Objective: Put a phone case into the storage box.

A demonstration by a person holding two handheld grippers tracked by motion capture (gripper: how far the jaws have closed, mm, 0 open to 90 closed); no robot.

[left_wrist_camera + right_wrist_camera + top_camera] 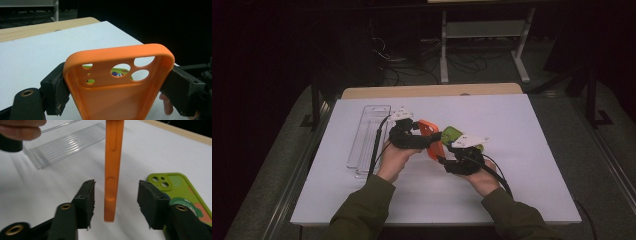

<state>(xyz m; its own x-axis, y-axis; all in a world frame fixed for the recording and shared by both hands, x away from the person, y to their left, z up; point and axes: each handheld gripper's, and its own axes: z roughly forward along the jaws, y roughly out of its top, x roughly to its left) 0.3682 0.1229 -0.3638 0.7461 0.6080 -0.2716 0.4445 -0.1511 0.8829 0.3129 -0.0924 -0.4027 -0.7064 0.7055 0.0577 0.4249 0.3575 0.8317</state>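
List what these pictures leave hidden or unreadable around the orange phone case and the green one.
- High view: green case mostly covered by the right tongs.
- Left gripper view: orange case cut off by the bottom edge; green case glimpsed through its camera holes.
- Right gripper view: green case print partly hidden behind a jaw.

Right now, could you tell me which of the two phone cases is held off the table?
The orange phone case, clamped in the left gripper; the green phone case lies flat on the table.

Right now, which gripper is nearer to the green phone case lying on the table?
Right. The right gripper hovers directly beside the green phone case, jaws open around the orange case. The left gripper grips that orange case farther away.
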